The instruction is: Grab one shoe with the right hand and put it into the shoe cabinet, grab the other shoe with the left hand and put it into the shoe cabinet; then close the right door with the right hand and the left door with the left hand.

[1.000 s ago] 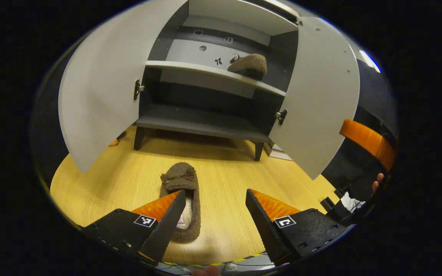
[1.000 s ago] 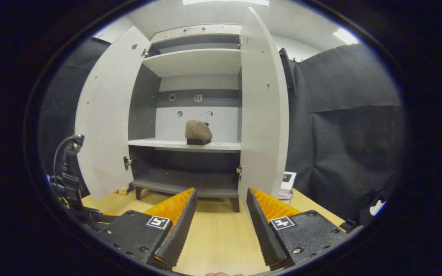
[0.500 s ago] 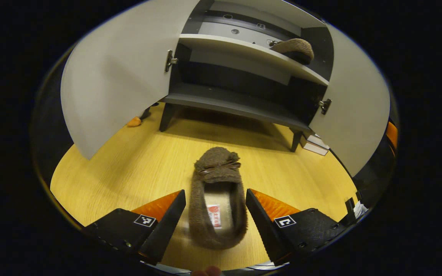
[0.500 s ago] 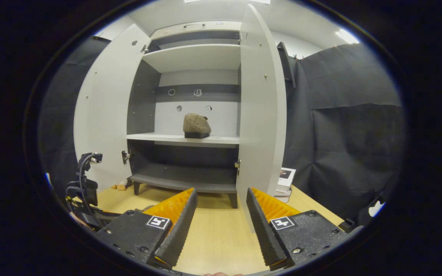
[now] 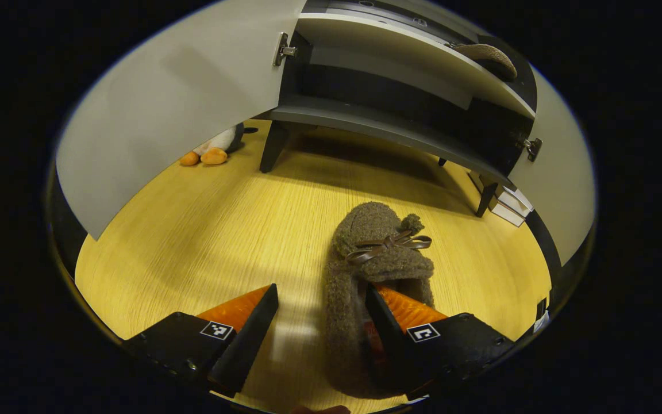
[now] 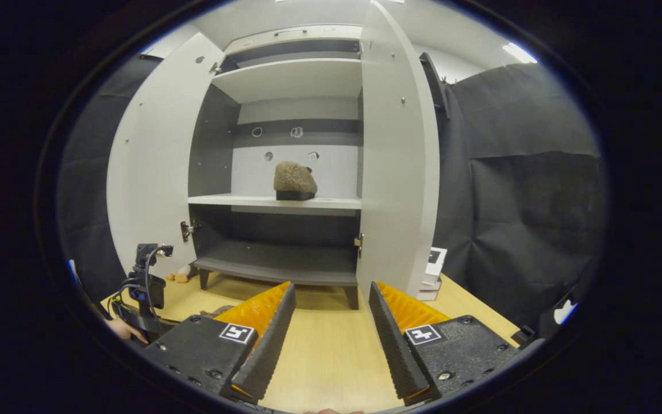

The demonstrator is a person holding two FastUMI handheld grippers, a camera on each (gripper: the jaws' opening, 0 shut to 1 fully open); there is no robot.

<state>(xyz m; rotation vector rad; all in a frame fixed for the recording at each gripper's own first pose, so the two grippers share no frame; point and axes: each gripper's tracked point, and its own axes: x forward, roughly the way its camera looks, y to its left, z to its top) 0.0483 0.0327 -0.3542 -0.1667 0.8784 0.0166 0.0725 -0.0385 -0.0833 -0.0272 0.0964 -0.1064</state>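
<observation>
Two grippers, both spread wide and pinching nothing: the left gripper [image 5: 320,322] sits low over the wooden floor [image 5: 204,230], one finger inside the near slipper [image 5: 374,270], its other finger out to the left on bare floor. The right gripper [image 6: 331,322] hangs empty. Farther back, the shoe cabinet [image 6: 285,230] has both doors swung open, with the other slipper [image 6: 294,180] on its middle shelf [image 6: 239,201].
</observation>
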